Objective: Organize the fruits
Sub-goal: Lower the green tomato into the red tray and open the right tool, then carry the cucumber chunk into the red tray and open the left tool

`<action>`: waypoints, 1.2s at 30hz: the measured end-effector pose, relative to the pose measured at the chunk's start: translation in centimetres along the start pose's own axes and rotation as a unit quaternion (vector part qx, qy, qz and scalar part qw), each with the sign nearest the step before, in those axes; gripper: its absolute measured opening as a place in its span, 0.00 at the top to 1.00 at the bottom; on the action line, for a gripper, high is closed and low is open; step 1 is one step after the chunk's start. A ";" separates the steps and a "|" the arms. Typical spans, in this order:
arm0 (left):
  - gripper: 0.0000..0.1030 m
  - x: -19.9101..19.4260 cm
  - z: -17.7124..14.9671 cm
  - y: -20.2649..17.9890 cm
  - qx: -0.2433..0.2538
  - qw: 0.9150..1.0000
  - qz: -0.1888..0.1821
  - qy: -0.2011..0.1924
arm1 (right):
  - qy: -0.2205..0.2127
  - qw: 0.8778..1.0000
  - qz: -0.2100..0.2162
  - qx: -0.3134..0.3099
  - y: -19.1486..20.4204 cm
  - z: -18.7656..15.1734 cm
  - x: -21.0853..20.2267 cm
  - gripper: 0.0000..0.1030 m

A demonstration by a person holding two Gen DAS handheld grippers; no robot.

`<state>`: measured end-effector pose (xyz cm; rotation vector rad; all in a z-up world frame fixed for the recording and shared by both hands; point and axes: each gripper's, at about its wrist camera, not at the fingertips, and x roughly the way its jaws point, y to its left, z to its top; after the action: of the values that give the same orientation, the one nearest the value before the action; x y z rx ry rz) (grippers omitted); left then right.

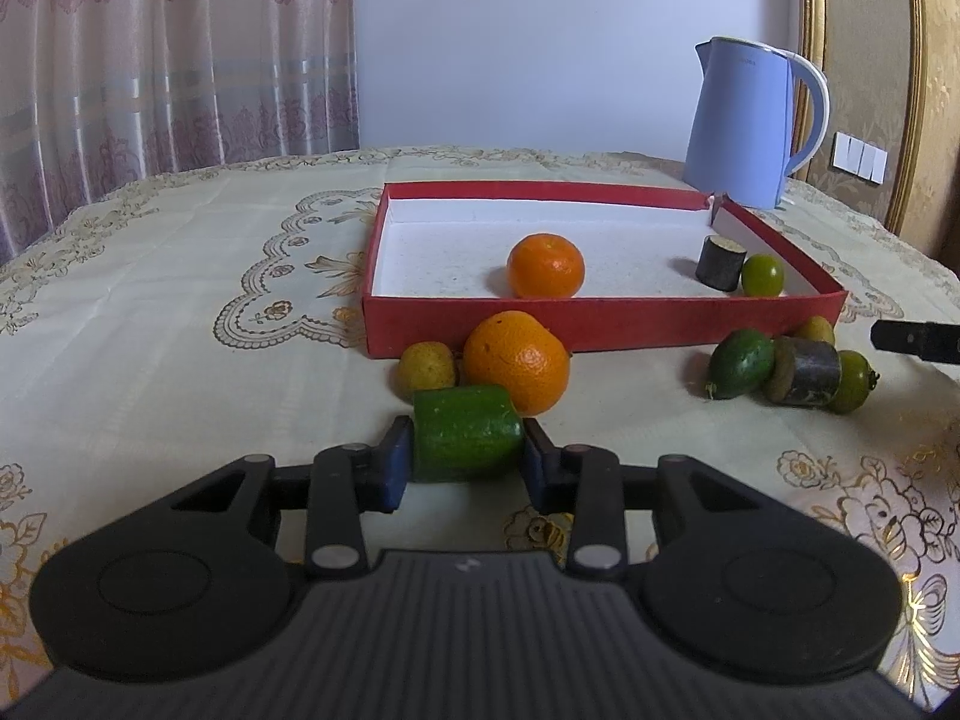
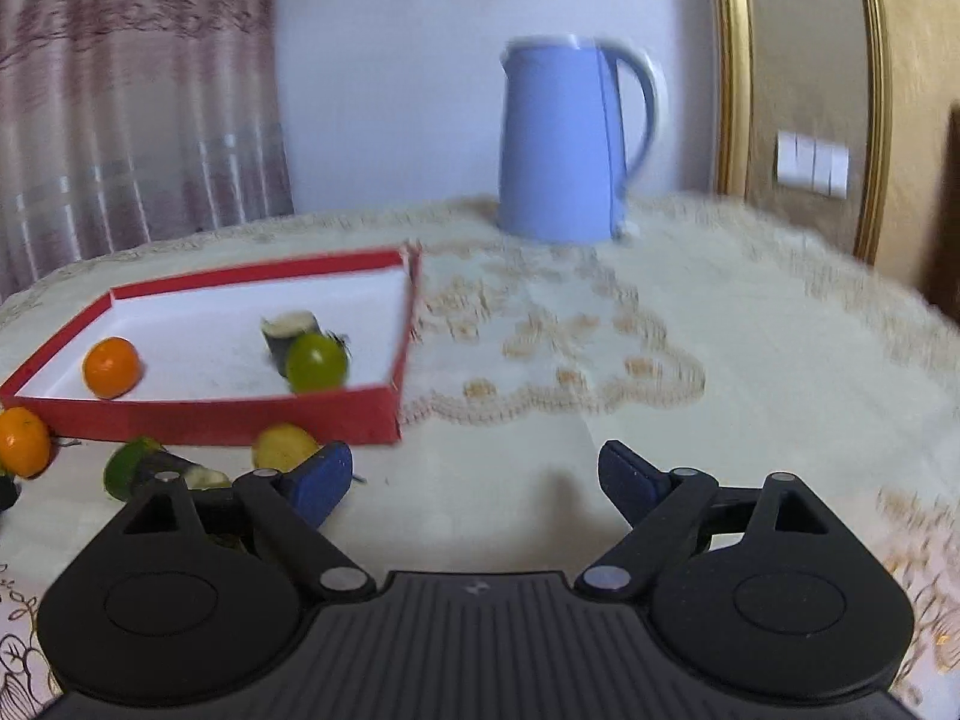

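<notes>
- While the left gripper (image 1: pixel 467 461) sits low over the desk (image 1: pixel 180 372), its fingers (image 1: pixel 396 468) press both flat ends of a green chunk (image 1: pixel 465 441); the chunk looks gripped, though whether it is lifted off the cloth cannot be told.
- Just behind the chunk lie an orange (image 1: pixel 517 361) and a small yellow fruit (image 1: pixel 427 367), the orange close enough that it may be touching.
- Beyond them stands the red box (image 1: pixel 600 324), which already holds a second orange (image 1: pixel 546 265), a dark cylinder (image 1: pixel 720 263) and a small green fruit (image 1: pixel 762 275) near its right wall.
- Right of the box front, a cluster (image 1: pixel 786 369) of green and dark pieces waits on the desk.
- Right gripper (image 2: pixel 474 483): fingers wide apart, holding nothing, over bare cloth beside the box; this view is blurred.
- A blue kettle (image 1: pixel 744 120) stands behind the box.
- Step in hand, by judgement: picking up the chunk for the box.
- Next move calls for a lift high enough to clear the orange and the box's front wall, then release on open white floor.
</notes>
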<state>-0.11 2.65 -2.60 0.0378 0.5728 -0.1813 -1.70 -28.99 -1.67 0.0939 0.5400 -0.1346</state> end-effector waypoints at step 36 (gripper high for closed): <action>0.73 0.3 6.5 0.1 0.012 0.999 -0.019 -0.038 | 0.043 0.998 0.014 0.032 -0.2 -0.2 1.7 0.06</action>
<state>3.65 2.17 2.64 0.0436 0.4952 -0.2265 -0.40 -29.37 -2.72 0.1709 0.6210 -0.1202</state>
